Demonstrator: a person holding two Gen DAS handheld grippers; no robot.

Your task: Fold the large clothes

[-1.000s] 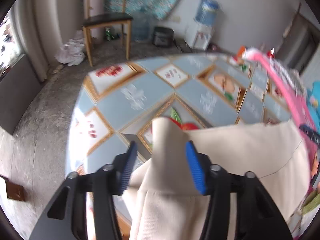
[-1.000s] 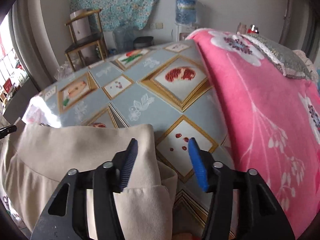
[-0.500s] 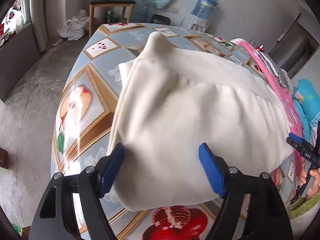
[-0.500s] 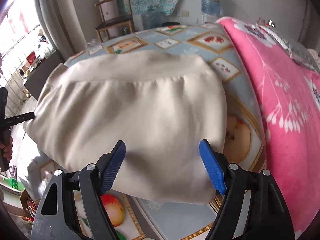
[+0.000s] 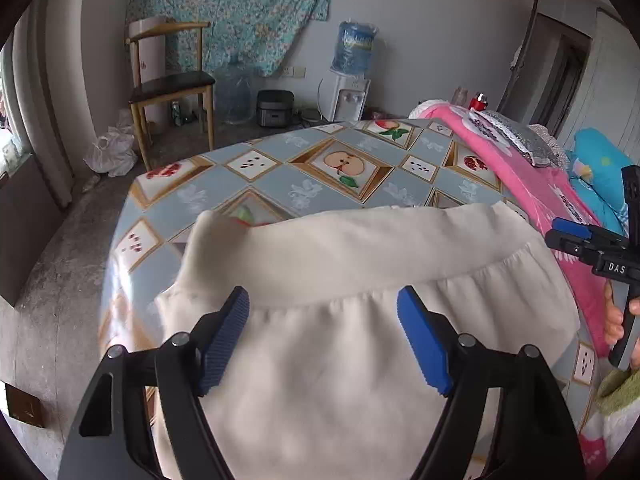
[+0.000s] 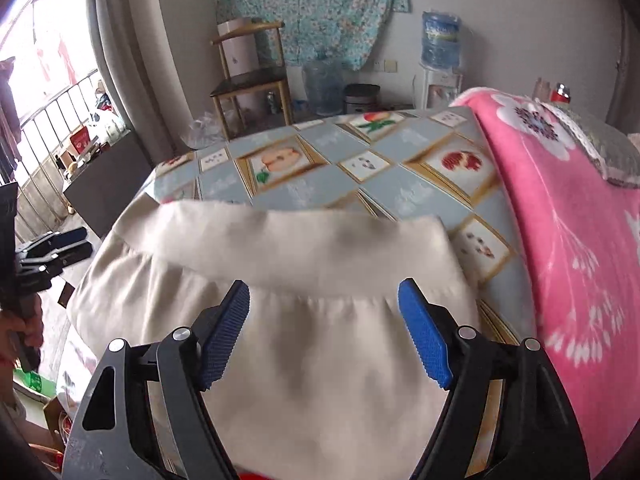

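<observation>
A folded cream garment (image 5: 340, 312) lies on the near part of the table with its ribbed band on the far side; it also shows in the right wrist view (image 6: 304, 288). My left gripper (image 5: 324, 336) is open and empty, held just above the garment's near half. My right gripper (image 6: 324, 332) is open and empty too, above the same garment. The right gripper shows at the right edge of the left wrist view (image 5: 592, 244). The left gripper shows at the left edge of the right wrist view (image 6: 52, 248).
The table (image 5: 280, 184) has a blue-grey fruit-pattern cloth. A pink floral blanket (image 6: 568, 216) lies along its right side. A wooden chair (image 5: 172, 84), water dispenser (image 5: 352, 76) and rice cooker (image 5: 274, 108) stand beyond the far edge.
Both grippers let go of the garment and opened wide. They pulled back toward the near edge. The garment now lies folded flat on the table.
</observation>
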